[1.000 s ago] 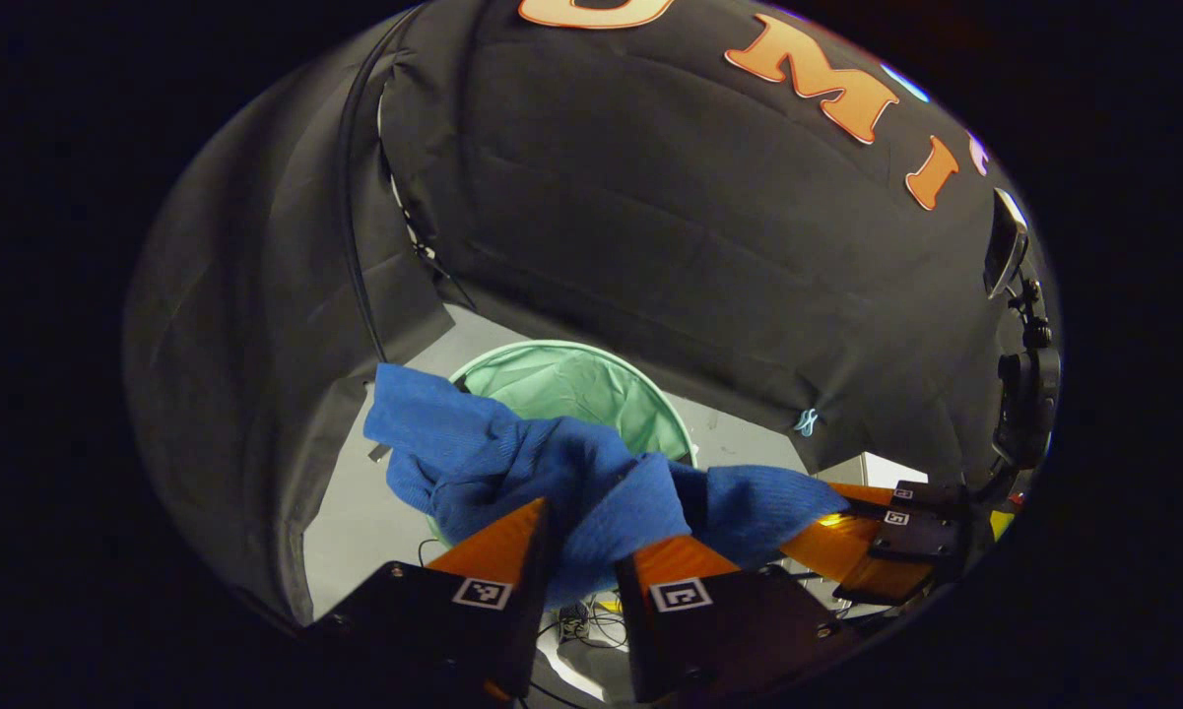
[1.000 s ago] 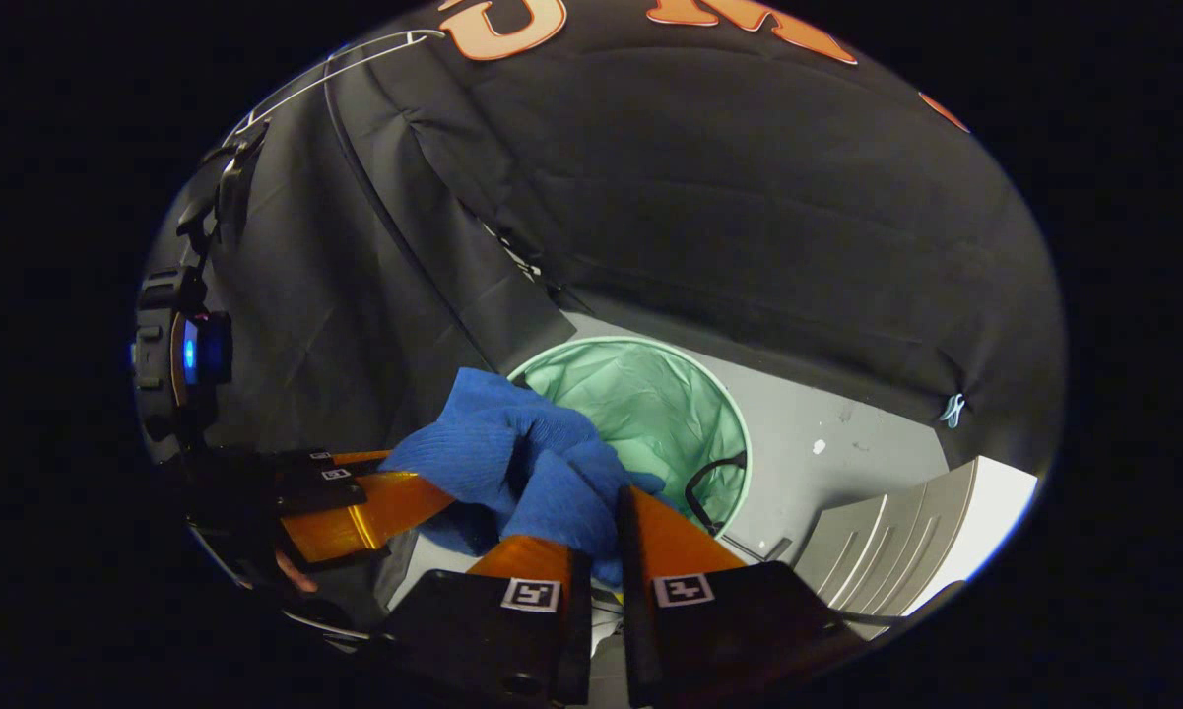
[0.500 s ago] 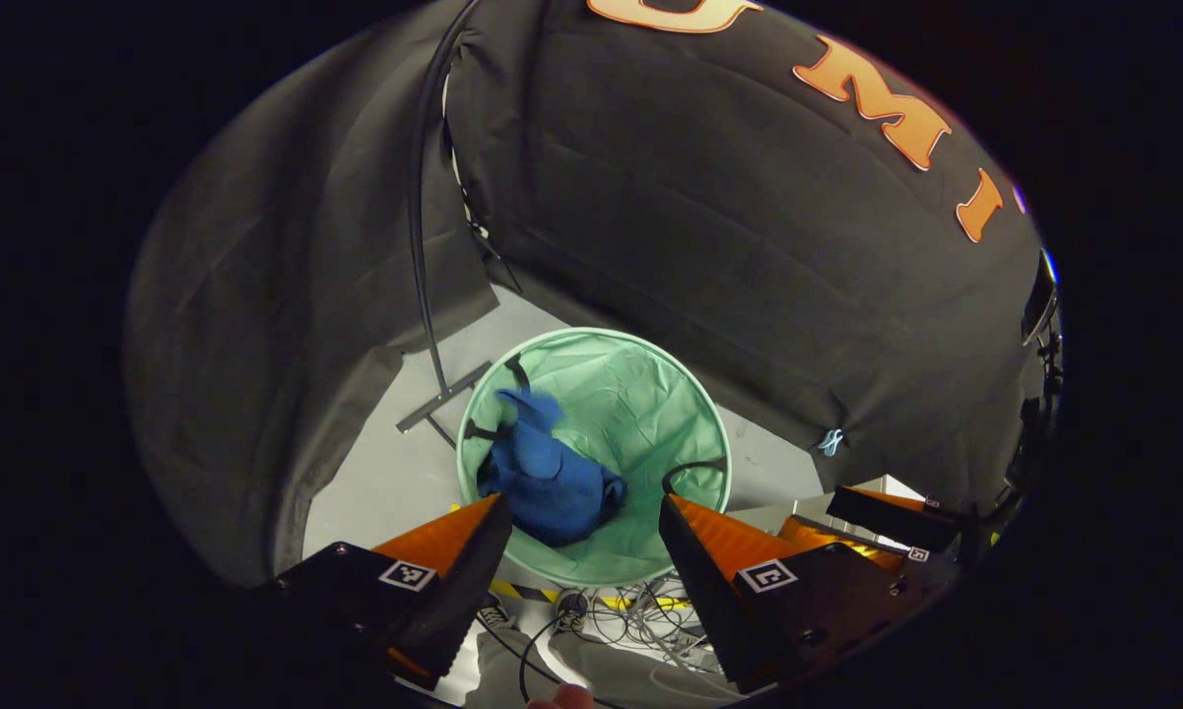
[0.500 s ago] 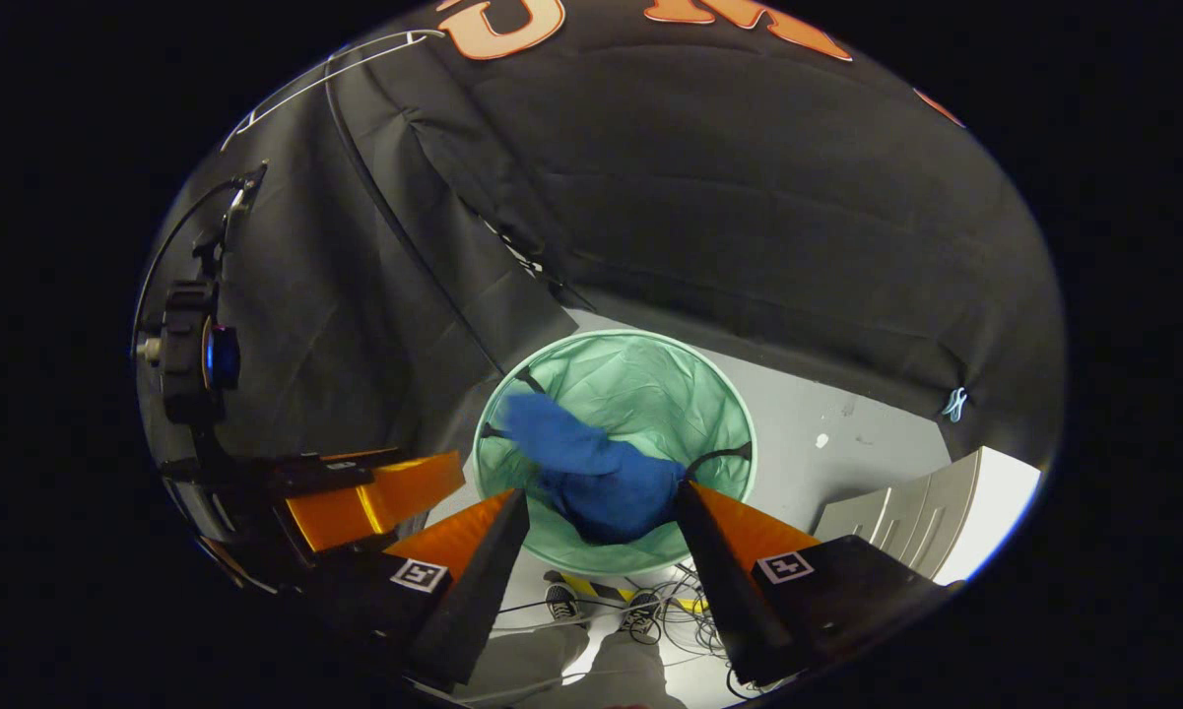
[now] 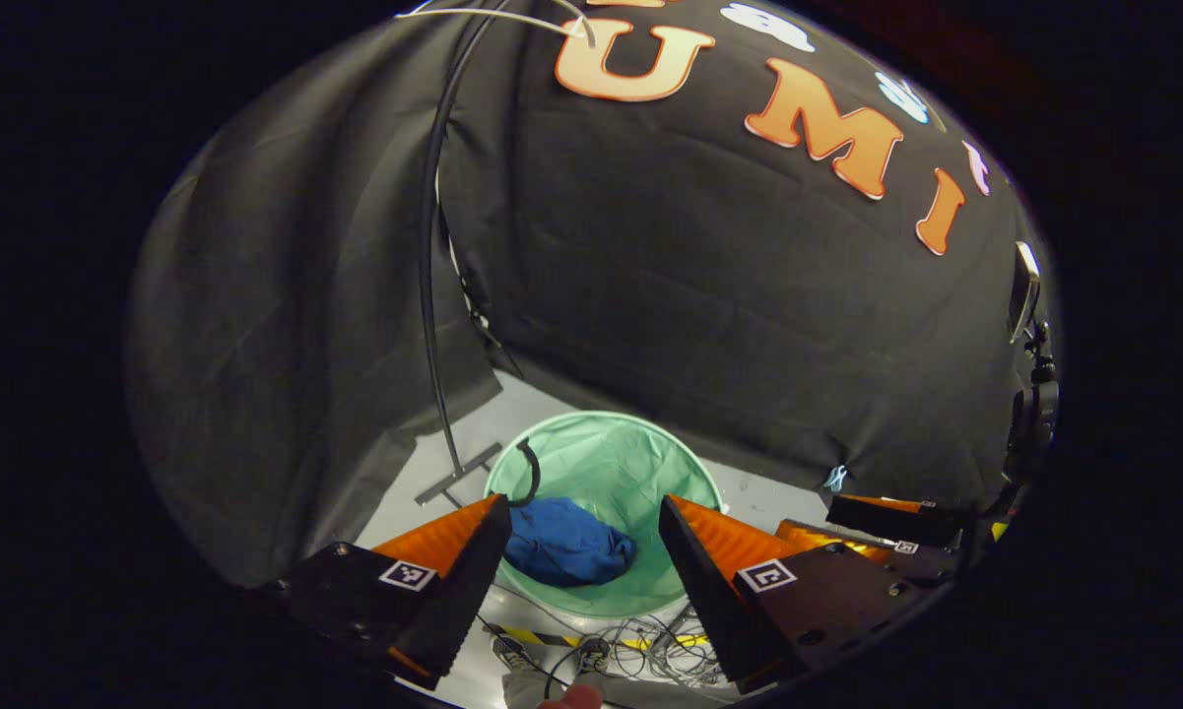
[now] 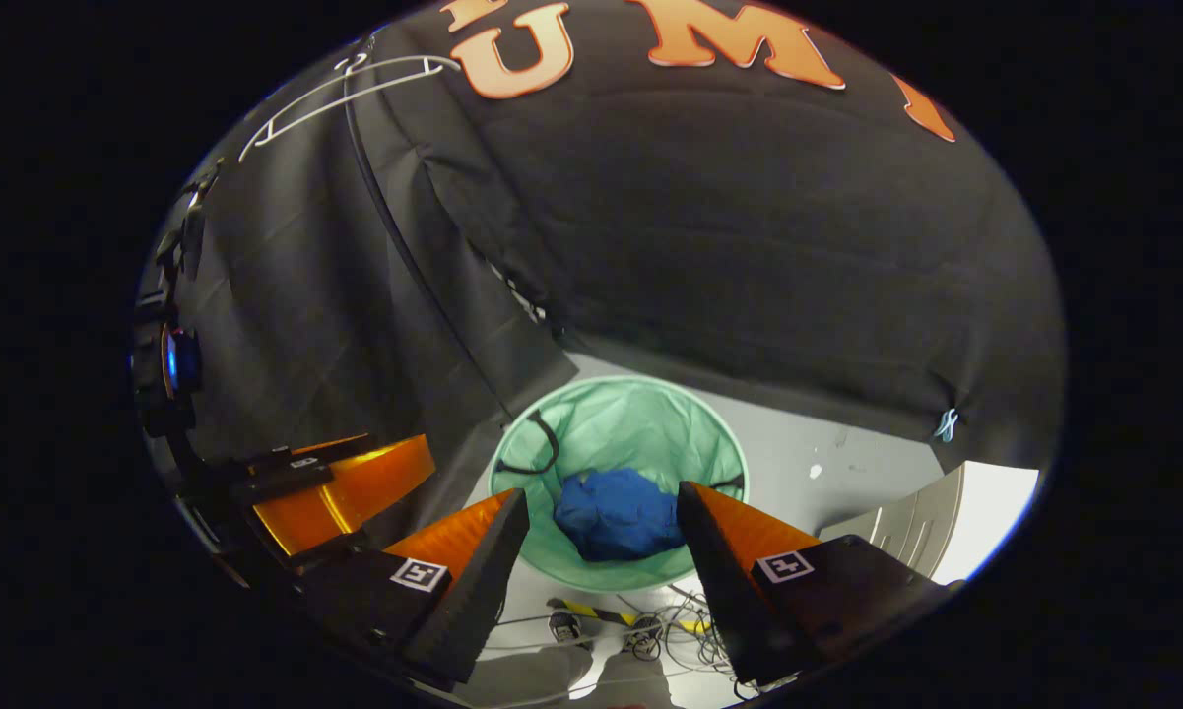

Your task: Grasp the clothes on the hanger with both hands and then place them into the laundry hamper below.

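A blue garment (image 5: 566,553) (image 6: 619,514) lies crumpled at the bottom of the round green hamper (image 5: 606,448) (image 6: 630,404) on the floor. My left gripper (image 5: 583,512) hangs open above the hamper, with nothing between its orange fingers. Likewise my right gripper (image 6: 603,497) stands open and empty, high over the hamper. In the right gripper view the left gripper (image 6: 340,483) appears at the left; in the left gripper view the right gripper (image 5: 896,517) appears at the right. A white wire hanger (image 6: 345,84) (image 5: 512,15) hangs bare near the top of the black cloth.
A thin black pole (image 5: 428,266) of the clothes stand runs down to a grey base (image 5: 458,473) beside the hamper. Tangled cables (image 5: 640,645) and yellow-black tape (image 6: 601,612) lie on the floor in front. A pale ribbed panel (image 6: 906,527) stands at the right.
A second ago both grippers were shut on the blue garment above the hamper. Both then opened, the garment fell into the hamper, and both grippers have risen.
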`<state>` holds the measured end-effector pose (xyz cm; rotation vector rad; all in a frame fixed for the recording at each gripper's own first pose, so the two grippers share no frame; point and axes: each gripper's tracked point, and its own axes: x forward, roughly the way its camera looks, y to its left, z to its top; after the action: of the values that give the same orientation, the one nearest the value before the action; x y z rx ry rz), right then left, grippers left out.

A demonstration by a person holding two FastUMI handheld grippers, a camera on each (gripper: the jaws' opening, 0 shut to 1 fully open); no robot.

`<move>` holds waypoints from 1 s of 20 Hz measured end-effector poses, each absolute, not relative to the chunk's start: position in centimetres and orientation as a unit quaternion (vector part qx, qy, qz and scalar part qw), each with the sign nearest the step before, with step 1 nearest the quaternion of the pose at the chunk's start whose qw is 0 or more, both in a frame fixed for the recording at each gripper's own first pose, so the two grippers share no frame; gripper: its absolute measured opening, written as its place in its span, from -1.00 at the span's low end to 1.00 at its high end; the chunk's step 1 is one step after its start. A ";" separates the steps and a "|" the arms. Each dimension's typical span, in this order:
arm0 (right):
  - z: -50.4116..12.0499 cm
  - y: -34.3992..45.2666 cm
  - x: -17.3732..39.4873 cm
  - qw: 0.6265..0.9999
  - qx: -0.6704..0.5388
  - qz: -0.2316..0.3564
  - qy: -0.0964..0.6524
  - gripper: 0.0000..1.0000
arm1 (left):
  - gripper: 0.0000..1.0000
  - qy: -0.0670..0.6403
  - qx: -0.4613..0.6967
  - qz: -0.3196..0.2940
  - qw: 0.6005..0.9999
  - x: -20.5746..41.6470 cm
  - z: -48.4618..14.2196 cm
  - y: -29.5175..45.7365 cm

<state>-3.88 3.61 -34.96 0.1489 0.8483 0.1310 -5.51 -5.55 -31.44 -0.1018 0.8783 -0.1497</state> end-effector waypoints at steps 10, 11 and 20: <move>-19.2 2.0 -3.6 0.967 0.062 0.056 0.241 0.96 | 0.91 0.251 -0.072 -0.052 0.964 -3.9 -14.1 -2.9; -17.8 2.0 -3.6 0.971 0.063 0.056 0.226 0.97 | 0.91 0.236 -0.082 -0.053 0.967 -3.9 -12.3 -2.7; -5.4 -1.0 -5.6 0.994 0.048 0.039 0.087 0.77 | 0.84 0.098 -0.084 -0.054 0.990 -2.2 -2.2 -2.3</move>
<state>-5.65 -1.02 -5.45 0.0963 0.1740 0.0779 -2.19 -2.30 -2.19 -0.1688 0.1962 -0.1093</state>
